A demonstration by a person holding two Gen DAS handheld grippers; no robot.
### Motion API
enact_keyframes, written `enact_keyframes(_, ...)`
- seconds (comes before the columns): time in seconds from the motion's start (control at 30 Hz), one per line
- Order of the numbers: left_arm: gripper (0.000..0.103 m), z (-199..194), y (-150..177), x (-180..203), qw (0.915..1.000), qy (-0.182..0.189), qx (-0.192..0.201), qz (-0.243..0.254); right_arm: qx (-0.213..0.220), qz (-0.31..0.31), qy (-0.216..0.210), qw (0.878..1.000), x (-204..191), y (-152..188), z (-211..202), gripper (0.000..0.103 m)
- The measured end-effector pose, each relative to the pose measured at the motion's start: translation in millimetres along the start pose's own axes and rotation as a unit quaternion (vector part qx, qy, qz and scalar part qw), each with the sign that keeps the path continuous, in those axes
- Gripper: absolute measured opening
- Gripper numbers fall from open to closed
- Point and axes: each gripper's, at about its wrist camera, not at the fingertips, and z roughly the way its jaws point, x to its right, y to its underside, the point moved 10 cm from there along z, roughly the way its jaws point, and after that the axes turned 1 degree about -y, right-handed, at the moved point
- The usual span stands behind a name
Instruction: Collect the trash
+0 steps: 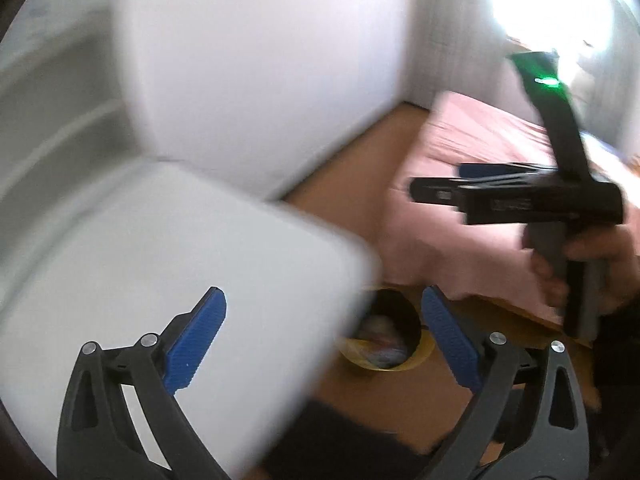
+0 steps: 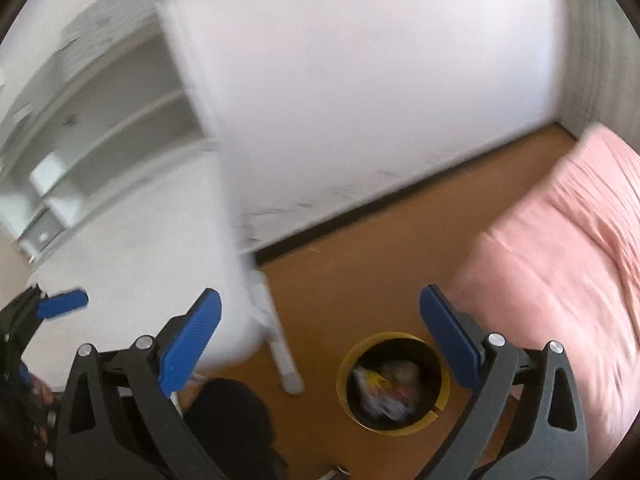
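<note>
A round bin with a yellow rim stands on the brown floor and holds crumpled wrappers and paper. My right gripper hangs well above it, open, with nothing between its blue pads. My left gripper is open and empty too, over the white table's corner, with the bin showing between its fingers. In the left wrist view the right gripper appears side-on at the right, held by a hand. At the left edge of the right wrist view a blue finger of the left gripper shows. Both views are motion-blurred.
A white table with a white leg stands left of the bin. A pink bed fills the right. White shelves and a white wall lie behind. A dark shape sits at the bottom.
</note>
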Motion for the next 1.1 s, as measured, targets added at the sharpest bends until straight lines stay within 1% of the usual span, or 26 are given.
enact_keyframes(0.03,0.095,-10,4,-25,0.9995,-0.027,0.005,-0.012,0.003,-0.025,-0.018,1.000,-36,-9,8,0.096)
enact_keyframes(0.07,0.095,-20,10,-49,0.9983,-0.051,0.007,-0.028,0.003,-0.038,-0.028,0.999,-55,-13,12,0.096)
enact_keyframes(0.17,0.095,-54,37,-124,0.9897,-0.111,0.008,-0.090,0.006,-0.083,-0.068,0.994,-132,-25,26,0.096)
enact_keyframes(0.2,0.095,-69,50,-151,0.9843,-0.136,0.008,-0.113,0.008,-0.101,-0.084,0.991,-163,-27,31,0.096)
enact_keyframes(0.23,0.095,-80,60,-170,0.9796,-0.153,0.009,-0.129,0.009,-0.110,-0.093,0.990,-180,-26,32,0.096)
enact_keyframes(0.27,0.095,-92,70,-189,0.9743,-0.172,0.008,-0.146,0.010,-0.124,-0.106,0.987,-205,-26,34,0.096)
enact_keyframes(0.33,0.095,-117,95,-226,0.9618,-0.210,0.004,-0.176,0.013,-0.144,-0.130,0.981,-248,-23,37,0.096)
enact_keyframes(0.4,0.095,-139,117,-253,0.9491,-0.242,0.000,-0.202,0.013,-0.155,-0.143,0.977,-276,-18,38,0.096)
enact_keyframes(0.47,0.095,-163,138,-275,0.9377,-0.265,-0.002,-0.225,0.011,-0.168,-0.152,0.974,-305,-14,40,0.096)
enact_keyframes(0.6,0.095,-201,169,-301,0.9191,-0.296,0.001,-0.260,0.011,-0.201,-0.151,0.968,-339,-1,39,0.096)
enact_keyframes(0.67,0.095,-212,179,-307,0.9139,-0.306,0.001,-0.267,0.011,-0.211,-0.155,0.965,-351,7,35,0.096)
enact_keyframes(0.77,0.095,-232,197,-310,0.9062,-0.322,0.005,-0.275,0.016,-0.218,-0.153,0.964,-358,13,34,0.096)
enact_keyframes(0.87,0.095,-236,209,-317,0.8997,-0.326,0.012,-0.290,0.016,-0.223,-0.151,0.963,-361,17,36,0.096)
enact_keyframes(0.9,0.095,-239,214,-318,0.8959,-0.328,0.015,-0.299,0.017,-0.225,-0.149,0.963,-363,18,37,0.096)
enact_keyframes(0.93,0.095,-240,217,-318,0.8941,-0.327,0.014,-0.305,0.016,-0.226,-0.147,0.963,-363,19,38,0.096)
enact_keyframes(1.0,0.095,-239,215,-316,0.8946,-0.325,0.013,-0.307,0.017,-0.223,-0.145,0.964,-362,21,38,0.096)
enact_keyframes(1.07,0.095,-242,212,-314,0.8939,-0.327,0.020,-0.306,0.017,-0.223,-0.146,0.964,-362,22,35,0.096)
enact_keyframes(1.1,0.095,-241,210,-314,0.8949,-0.325,0.024,-0.305,0.021,-0.225,-0.145,0.963,-362,22,33,0.096)
